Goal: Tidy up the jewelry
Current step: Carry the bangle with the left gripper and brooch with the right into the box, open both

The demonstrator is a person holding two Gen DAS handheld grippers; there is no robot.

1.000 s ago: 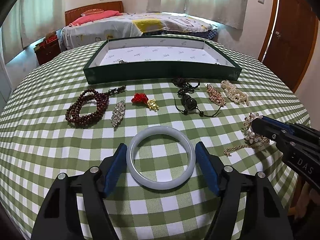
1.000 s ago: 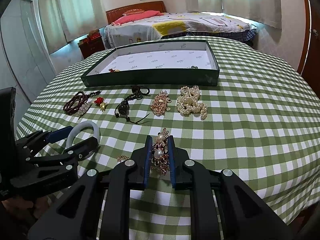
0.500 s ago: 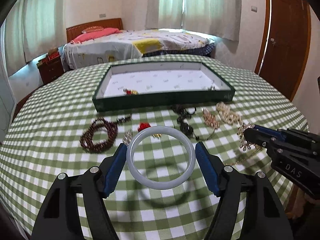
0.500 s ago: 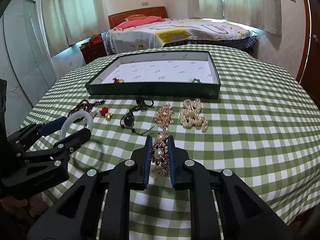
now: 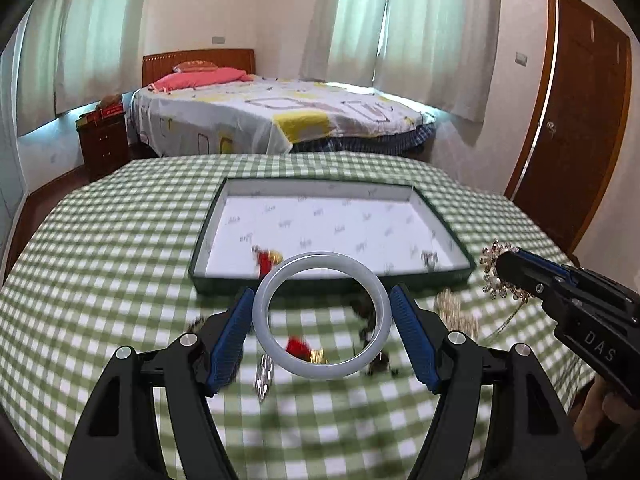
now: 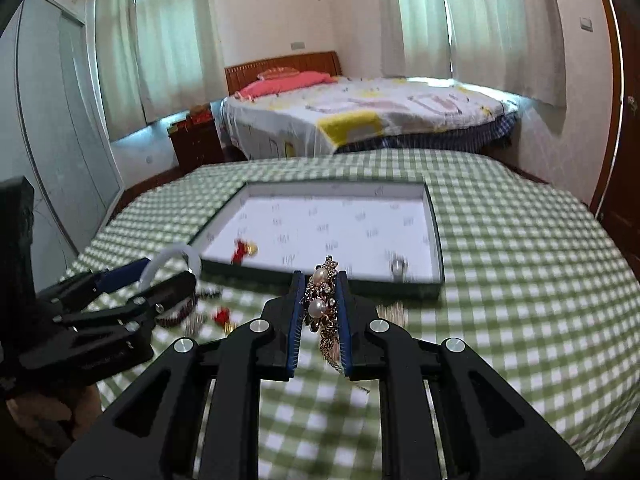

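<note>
My left gripper (image 5: pixel 322 300) is shut on a pale jade bangle (image 5: pixel 320 258) and holds it above the table, short of the green jewelry box (image 5: pixel 224 204). My right gripper (image 6: pixel 319 280) is shut on a gold and pearl necklace (image 6: pixel 320 308), lifted off the table near the box (image 6: pixel 438 248); it also shows in the left wrist view (image 5: pixel 504 260), with the necklace (image 5: pixel 494 286). The box holds a red and gold charm (image 5: pixel 266 258) and a small silver piece (image 5: pixel 428 258).
Loose jewelry lies blurred on the green checked tablecloth (image 5: pixel 100 280) before the box: a red charm (image 5: pixel 298 346), a silver piece (image 5: pixel 264 372), dark beads (image 5: pixel 372 320), gold pieces (image 5: pixel 456 316). A bed (image 5: pixel 280 116) and a door (image 5: pixel 580 140) stand beyond.
Both grippers have risen and moved forward toward the box, carrying the bangle and the necklace. The table jewelry now sits below and behind the fingertips.
</note>
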